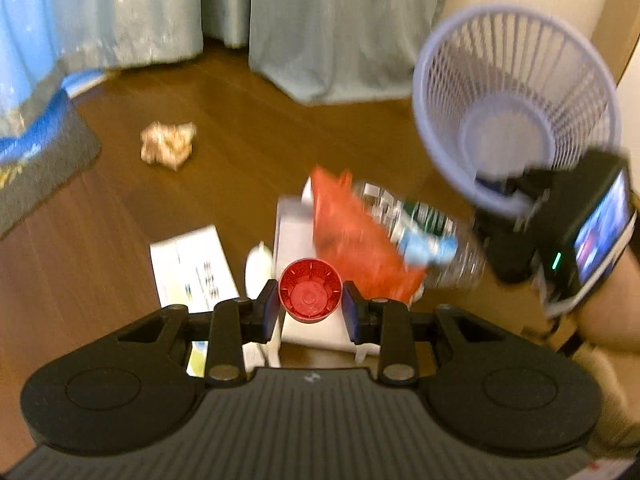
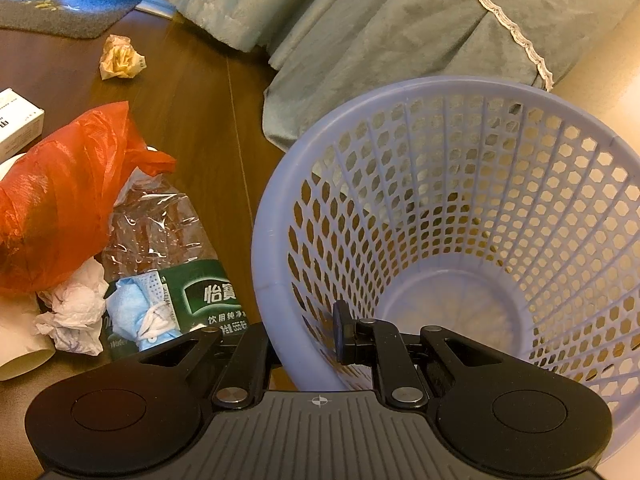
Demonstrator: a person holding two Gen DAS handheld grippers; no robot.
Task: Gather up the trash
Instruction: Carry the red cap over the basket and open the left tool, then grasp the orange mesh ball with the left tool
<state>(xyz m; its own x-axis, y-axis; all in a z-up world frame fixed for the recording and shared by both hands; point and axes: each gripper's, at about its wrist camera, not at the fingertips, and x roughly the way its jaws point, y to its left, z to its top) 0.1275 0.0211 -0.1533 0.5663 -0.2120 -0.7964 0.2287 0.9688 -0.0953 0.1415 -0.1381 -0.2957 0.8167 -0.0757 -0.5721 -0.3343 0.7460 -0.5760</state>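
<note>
the left gripper (image 1: pixel 310 300) has its jaws drawn in narrow on a red bottle cap (image 1: pixel 310 295), one pad pressed to each side, and holds it above the wooden floor (image 1: pixel 224 112), over a white box (image 1: pixel 296 240) in the litter. just right of the cap lie an orange plastic bag (image 1: pixel 352 236) and, beyond it, a crushed clear water bottle (image 1: pixel 424 232) with a green label; a printed paper sheet (image 1: pixel 192 264) lies to the left, and a crumpled paper ball (image 1: pixel 168 145) sits farther off, alone, toward the curtains (image 1: pixel 332 20). a grey and blue mat (image 1: pixel 44 152) lies at the far left. the right gripper (image 2: pixel 308 344) is clamped on the near rim of a lilac mesh wastebasket (image 2: pixel 460 216), one finger (image 2: pixel 342 332) inside the wall, the other outside and hidden behind it, the jaws nearly together on the thin plastic. the basket is tipped with its mouth toward the camera, and nothing shows inside it. in the right wrist view a crumpled white tissue (image 2: pixel 76 308) and a blue face mask (image 2: pixel 136 308) lie by the bottle, left of the basket. the left wrist view is blurred.
</note>
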